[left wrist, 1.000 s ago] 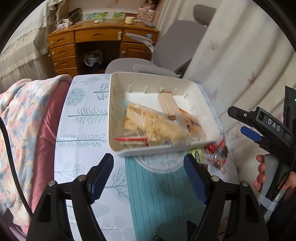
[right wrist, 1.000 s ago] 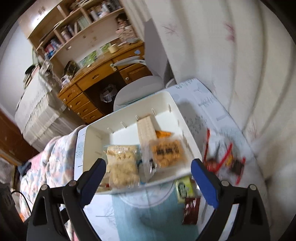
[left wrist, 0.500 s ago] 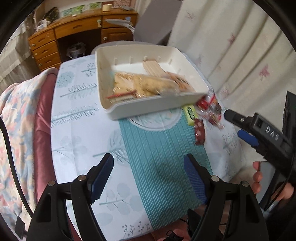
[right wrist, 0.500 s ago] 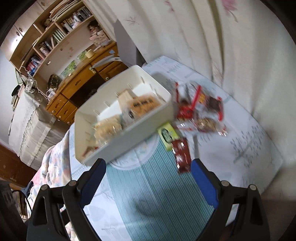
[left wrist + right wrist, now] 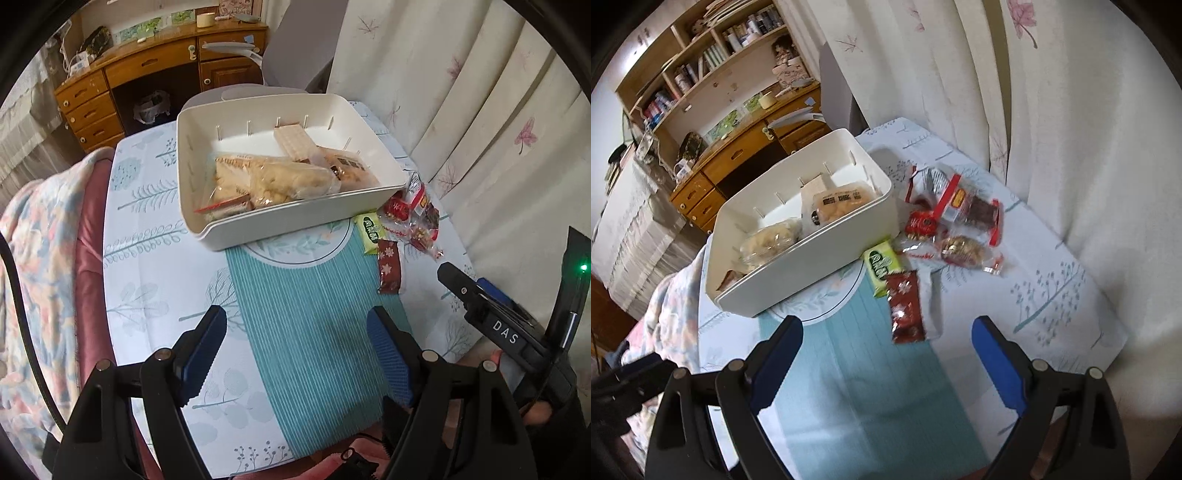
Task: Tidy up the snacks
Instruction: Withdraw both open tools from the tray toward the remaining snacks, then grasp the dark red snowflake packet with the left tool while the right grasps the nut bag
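Note:
A white bin (image 5: 295,218) (image 5: 827,254) stands on the table and holds several wrapped snacks, among them a clear bag of pale puffs (image 5: 280,181) and a wafer pack (image 5: 293,140). Right of the bin lie loose snacks: a green packet (image 5: 370,232) (image 5: 882,264), a dark red packet (image 5: 389,266) (image 5: 905,306) and a heap of red-trimmed clear wrappers (image 5: 415,214) (image 5: 956,221). My left gripper (image 5: 297,354) hovers open over the teal cloth near the table's front edge. My right gripper (image 5: 888,354) is open too, just short of the dark red packet. Nothing is between either pair of fingers.
White curtains (image 5: 1052,110) close off the right side. A grey chair (image 5: 291,55) and a wooden desk (image 5: 147,74) stand behind the table. A floral blanket (image 5: 33,258) lies along the left edge. The right hand-held tool (image 5: 498,325) shows at the left view's right edge.
Both grippers have drawn back from the bin toward the table's front edge. The right view has swung to the right, so the loose snacks now lie ahead of it. Both stayed open.

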`<state>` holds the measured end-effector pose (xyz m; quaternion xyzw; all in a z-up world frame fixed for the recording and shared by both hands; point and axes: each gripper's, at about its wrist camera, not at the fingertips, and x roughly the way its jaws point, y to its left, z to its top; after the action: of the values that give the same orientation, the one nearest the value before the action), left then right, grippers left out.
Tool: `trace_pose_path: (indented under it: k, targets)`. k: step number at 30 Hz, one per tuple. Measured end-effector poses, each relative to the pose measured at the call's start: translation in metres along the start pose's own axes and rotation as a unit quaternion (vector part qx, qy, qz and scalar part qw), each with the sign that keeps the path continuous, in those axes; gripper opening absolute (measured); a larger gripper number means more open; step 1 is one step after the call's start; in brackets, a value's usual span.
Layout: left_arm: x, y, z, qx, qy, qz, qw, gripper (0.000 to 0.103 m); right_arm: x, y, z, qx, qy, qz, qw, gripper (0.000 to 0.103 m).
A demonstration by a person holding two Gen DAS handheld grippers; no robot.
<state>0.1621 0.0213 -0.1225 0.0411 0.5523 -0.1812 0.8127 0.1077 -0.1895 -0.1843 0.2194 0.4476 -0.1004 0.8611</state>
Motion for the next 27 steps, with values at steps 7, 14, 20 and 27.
trace_pose_path:
  k: [7,14,20,27]
  targets:
    - [0.024,-0.044,0.011,0.009,0.035,0.037,0.9986,0.077,0.014,-0.022,0.013,-0.071,0.015,0.022,0.997,0.089]
    - [0.052,-0.076,0.017,-0.028,0.051,0.027,0.9979,0.077,0.032,-0.05,0.031,-0.136,0.04,0.043,0.989,0.084]
    - [0.085,-0.104,0.016,-0.053,0.067,0.023,0.9961,0.077,0.049,-0.068,0.046,-0.196,0.053,0.059,0.977,0.078]
    - [0.113,-0.132,0.02,-0.051,0.07,0.03,0.9958,0.077,0.076,-0.075,0.052,-0.277,0.06,0.061,0.957,0.068]
